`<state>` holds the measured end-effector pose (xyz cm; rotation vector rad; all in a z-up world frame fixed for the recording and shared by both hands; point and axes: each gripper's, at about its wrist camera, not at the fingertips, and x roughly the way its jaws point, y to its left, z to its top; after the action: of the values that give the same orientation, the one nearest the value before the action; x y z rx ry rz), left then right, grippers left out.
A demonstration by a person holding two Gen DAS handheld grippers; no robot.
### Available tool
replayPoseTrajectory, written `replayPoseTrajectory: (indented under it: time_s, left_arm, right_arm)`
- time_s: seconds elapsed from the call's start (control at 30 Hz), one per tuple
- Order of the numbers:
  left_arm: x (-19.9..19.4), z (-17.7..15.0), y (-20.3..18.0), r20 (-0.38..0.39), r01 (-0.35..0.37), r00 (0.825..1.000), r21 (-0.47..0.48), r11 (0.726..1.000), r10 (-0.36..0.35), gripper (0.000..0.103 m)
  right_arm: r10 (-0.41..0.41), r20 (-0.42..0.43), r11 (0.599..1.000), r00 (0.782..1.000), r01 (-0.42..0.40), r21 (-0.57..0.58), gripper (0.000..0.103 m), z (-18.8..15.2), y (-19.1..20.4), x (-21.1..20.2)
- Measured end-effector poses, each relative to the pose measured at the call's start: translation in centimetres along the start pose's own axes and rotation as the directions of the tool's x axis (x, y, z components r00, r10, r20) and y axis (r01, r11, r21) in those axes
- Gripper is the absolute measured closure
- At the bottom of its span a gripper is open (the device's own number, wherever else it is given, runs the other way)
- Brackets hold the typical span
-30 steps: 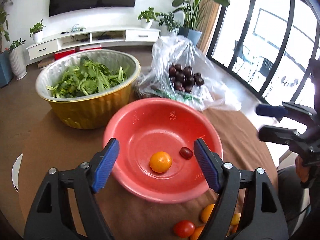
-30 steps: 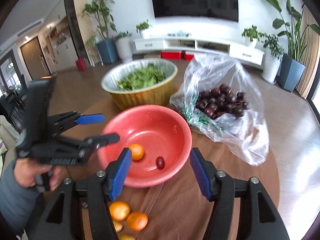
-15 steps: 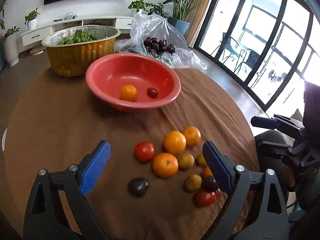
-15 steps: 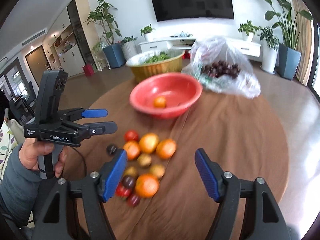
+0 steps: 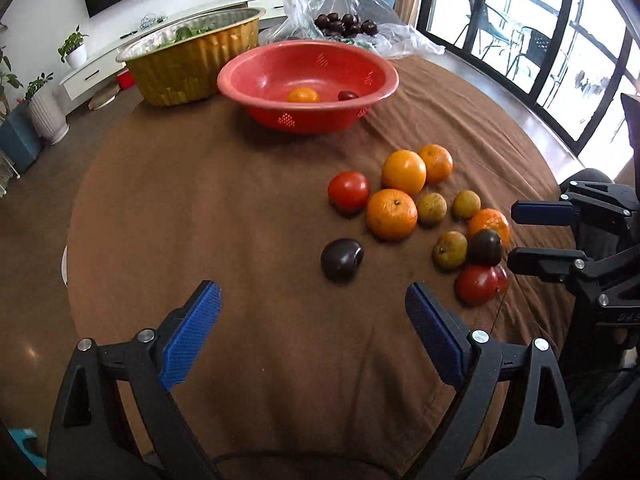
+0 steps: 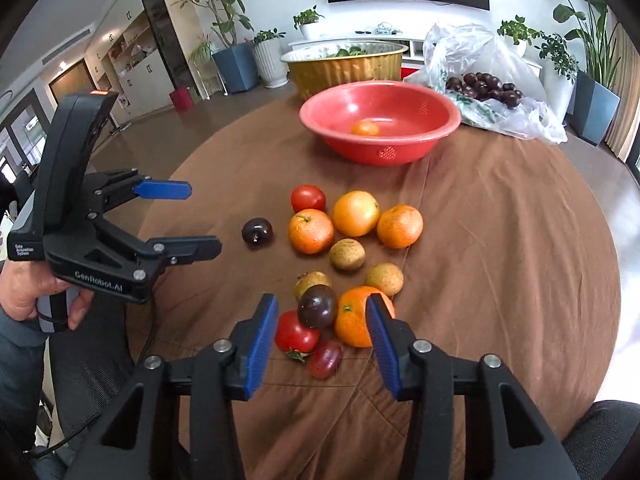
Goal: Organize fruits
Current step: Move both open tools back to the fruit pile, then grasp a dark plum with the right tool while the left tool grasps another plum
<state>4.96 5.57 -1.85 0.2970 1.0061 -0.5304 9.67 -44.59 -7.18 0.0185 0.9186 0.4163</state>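
1. The left gripper (image 5: 312, 336) was held low over the brown tablecloth (image 5: 240, 208), its blue-padded jaws spread wide and holding nothing; a lone dark plum (image 5: 342, 259) lay on the cloth just ahead of it, apart from the other fruit.
2. The right gripper (image 6: 322, 340) hovered at the near end of the fruit cluster with its jaws parted and empty. Between the pads lay a dark tomato (image 6: 317, 306), a red tomato (image 6: 295, 335) and a small reddish grape tomato (image 6: 325, 359); an orange (image 6: 354, 316) sat against the inner face of the right-hand pad, and contact could not be judged.
3. Farther along the cloth, the cluster comprised two more oranges (image 6: 311, 231) (image 6: 399, 226), a yellow-orange tomato (image 6: 355, 213), a second red tomato (image 6: 308, 198) and three small brownish-green fruits (image 6: 347, 254), all close together or touching.
4. The red bowl (image 6: 440, 128) stood beyond the cluster, well apart from it, and held one orange fruit (image 5: 303, 95) and one small dark red fruit (image 5: 347, 95).
5. Behind the bowl stood a gold foil basin (image 5: 188, 68) containing leafy greens, and beside it a clear plastic bag (image 6: 520, 116) holding dark plums (image 6: 486, 86).
6. In the right wrist view, the person's left hand (image 6: 44, 292) gripped the handle of the left tool beside the table edge.
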Motion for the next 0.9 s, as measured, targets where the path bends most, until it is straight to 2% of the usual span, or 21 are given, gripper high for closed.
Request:
replayPoseTrajectory:
  time_s: [0.4,0.57,0.7,0.9]
  left_arm:
    - [0.4,0.3,0.1,0.001,0.007,1.0,-0.019,1.0,-0.007,0.009]
    - [0.4,0.3,0.2,0.006,0.013,1.0,-0.027,1.0,-0.012,0.009]
    - [0.5,0.3,0.2,0.004,0.014,1.0,-0.03,0.999,-0.014,0.009]
    - [0.7,0.4,0.2,-0.002,0.013,1.0,-0.033,0.999,-0.013,0.009]
  right_arm:
    - [-0.093,-0.039,0.991,0.995,0.089,-0.096,0.068,0.2,1.9,1.5]
    - [-0.146,-0.036,0.976,0.989,0.138,-0.166,0.073,-0.1,3.0,1.8]
    - [-0.161,-0.033,0.969,0.986,0.152,-0.193,0.079,-0.2,3.3,1.8]
    - [-0.161,-0.027,0.967,0.987,0.152,-0.204,0.08,-0.2,3.4,1.7]
